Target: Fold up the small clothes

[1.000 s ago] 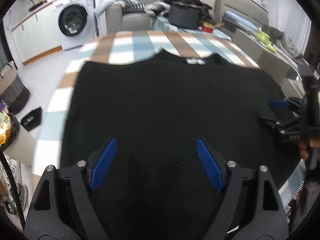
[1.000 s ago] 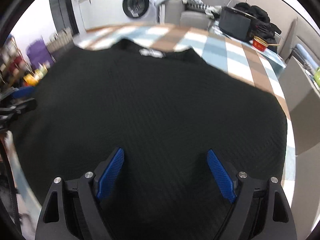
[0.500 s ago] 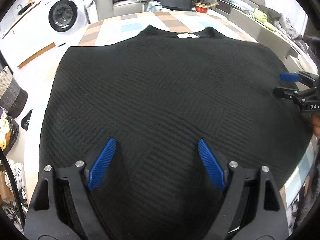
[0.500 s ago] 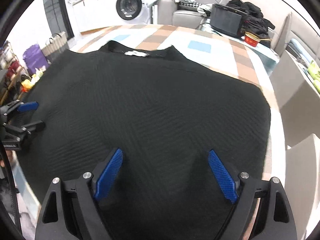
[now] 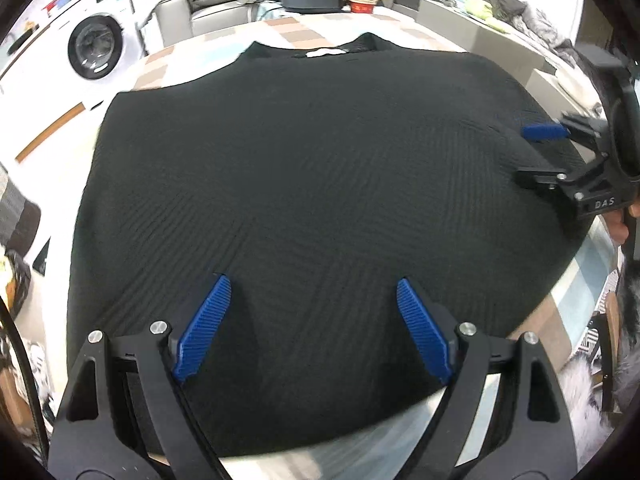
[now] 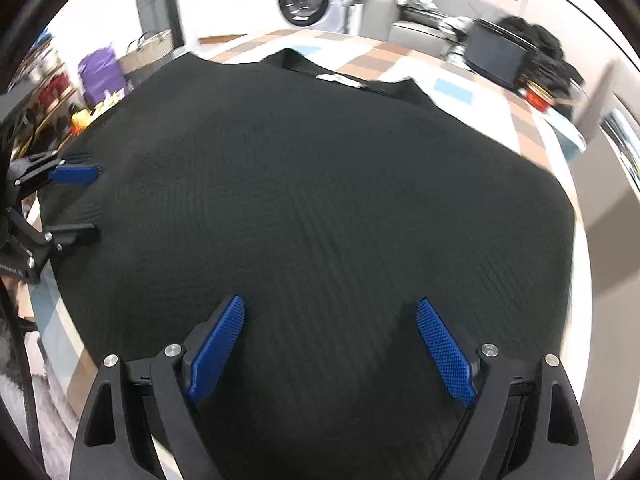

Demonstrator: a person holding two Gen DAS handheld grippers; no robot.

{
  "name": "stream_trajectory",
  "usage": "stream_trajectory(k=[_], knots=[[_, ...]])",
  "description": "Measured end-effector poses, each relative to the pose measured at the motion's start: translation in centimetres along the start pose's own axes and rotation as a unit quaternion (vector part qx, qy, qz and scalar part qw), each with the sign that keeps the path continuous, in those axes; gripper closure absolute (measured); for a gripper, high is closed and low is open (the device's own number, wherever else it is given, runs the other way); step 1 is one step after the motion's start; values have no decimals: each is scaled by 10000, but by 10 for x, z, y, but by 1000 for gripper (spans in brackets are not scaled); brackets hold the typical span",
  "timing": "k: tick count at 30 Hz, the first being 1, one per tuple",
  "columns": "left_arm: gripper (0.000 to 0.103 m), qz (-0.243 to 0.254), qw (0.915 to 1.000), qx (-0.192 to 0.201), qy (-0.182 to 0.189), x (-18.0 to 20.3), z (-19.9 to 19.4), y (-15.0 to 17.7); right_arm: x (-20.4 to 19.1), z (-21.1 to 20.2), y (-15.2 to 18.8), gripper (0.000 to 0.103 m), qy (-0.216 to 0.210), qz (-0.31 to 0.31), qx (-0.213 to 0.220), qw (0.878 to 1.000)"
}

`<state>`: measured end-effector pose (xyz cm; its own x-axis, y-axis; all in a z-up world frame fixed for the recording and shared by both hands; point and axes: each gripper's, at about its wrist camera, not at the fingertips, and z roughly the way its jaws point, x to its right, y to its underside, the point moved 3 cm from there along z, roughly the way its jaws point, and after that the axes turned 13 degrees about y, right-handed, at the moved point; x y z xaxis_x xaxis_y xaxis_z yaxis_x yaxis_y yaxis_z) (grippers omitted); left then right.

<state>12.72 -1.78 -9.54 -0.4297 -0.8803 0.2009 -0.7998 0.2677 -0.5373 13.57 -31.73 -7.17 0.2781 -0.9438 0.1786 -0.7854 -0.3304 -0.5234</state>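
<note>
L gripper (image 5: 312, 328) hangs over the near hem, jaws wide, nothing between the blue pads (image 5: 202, 332); same for R gripper (image 6: 332, 352), jaws wide and empty over the near edge on its side. The black knit top (image 5: 304, 184) lies spread flat on the desk (image 5: 288, 32), which wears a checked cloth in tan, pale blue and white; the top covers most of it, neckline at the far end, near hem at or slightly over the front edge.

Handling, as a guess: ribbed knit, soft and floppy, light to medium weight, not slippery on the pads, nothing fragile. It will sag and stretch if lifted by one point, so best to pinch w/ both grippers at matching spots, e.g. the two near hem corners or hem + shoulder on one side, and carry the fold over evenly.

Writing: "DAS" reads on the R gripper body in the L view. A white neck label (image 5: 326, 53) shows inside the collar; print too small to read.

Beyond the desk: washing machine (image 5: 94, 54), grey sofa w/ clothes piled, dark bag.
</note>
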Motion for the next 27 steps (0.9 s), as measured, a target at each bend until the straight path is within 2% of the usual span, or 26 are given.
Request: stream_trajectory(k=[7,11,15,19,20,21,24,27], knots=[[19,-670,9971,322,-145,-22,-35,32,7,-26,36,14,128,573,236,9980],[19,-1278,9913,308,-112,-41,-57,54,10,-38,49,13,119,945,437,9945],[19,-2068,9778,328,116,-62,-80,77,16,-50,52,13,-364,1408,636,9873],[20,-2684,9608,632,296,-75,-89,88,19,-46,52,13,-704,1720,665,9803],[20,-2835,9563,675,246,-79,-88,89,19,-45,52,13,-721,1745,646,9799],[20,-2960,9509,882,181,-83,-89,89,20,-44,53,13,-740,1801,652,9787],[20,-3120,9425,1193,86,-84,-91,89,19,-45,52,13,-723,1840,686,9779],[21,-3095,9387,1512,-119,-81,-85,81,17,-44,51,13,-701,1835,693,9781]])
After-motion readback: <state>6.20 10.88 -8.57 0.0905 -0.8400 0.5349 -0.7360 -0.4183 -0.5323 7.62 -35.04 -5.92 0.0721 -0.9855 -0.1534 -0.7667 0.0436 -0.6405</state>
